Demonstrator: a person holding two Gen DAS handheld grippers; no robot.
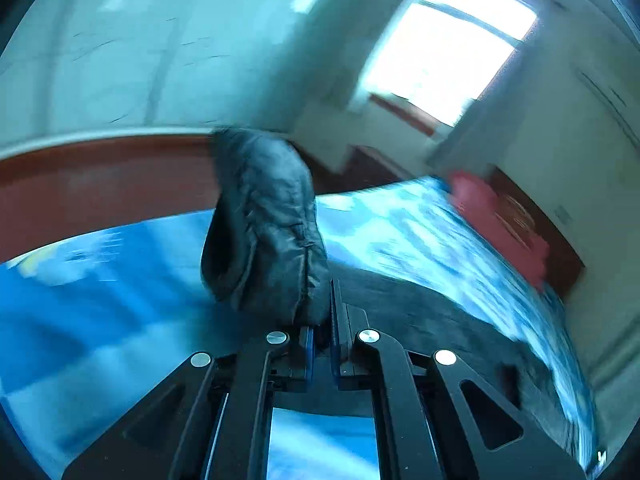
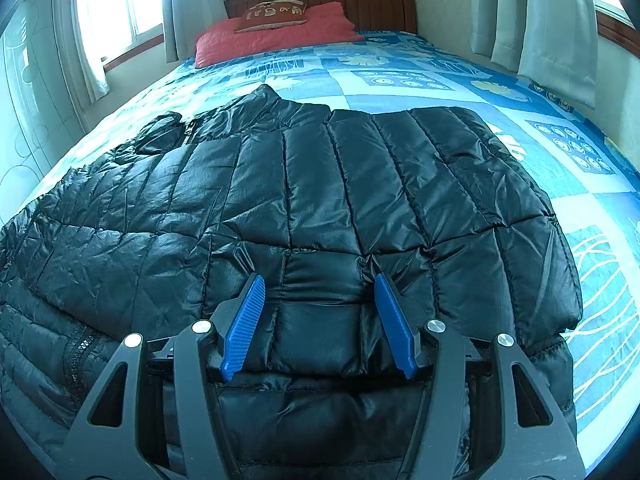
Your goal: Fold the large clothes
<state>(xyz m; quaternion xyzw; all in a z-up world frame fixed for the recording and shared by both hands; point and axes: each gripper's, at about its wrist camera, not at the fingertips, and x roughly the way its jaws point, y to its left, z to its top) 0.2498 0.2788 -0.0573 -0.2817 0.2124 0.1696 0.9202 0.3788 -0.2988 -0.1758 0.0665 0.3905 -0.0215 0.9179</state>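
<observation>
A black quilted puffer jacket (image 2: 320,184) lies spread flat across the bed, collar toward the left and zipper at the near left. My right gripper (image 2: 318,278) rests on its near edge. The blue fingers (image 2: 246,320) stand apart and dig into the padding with one puffy panel between them, not pinched. In the blurred left wrist view, my left gripper (image 1: 322,312) is shut on a loose part of the jacket (image 1: 264,220), which sticks up above the bed. The rest of the jacket trails off to the right.
The bed has a blue patterned sheet (image 2: 460,80). A red pillow (image 2: 272,36) with a small brown cushion (image 2: 272,16) lies against the wooden headboard (image 2: 380,4). Curtains and windows flank the bed. A wooden bed frame (image 1: 100,184) shows in the left wrist view.
</observation>
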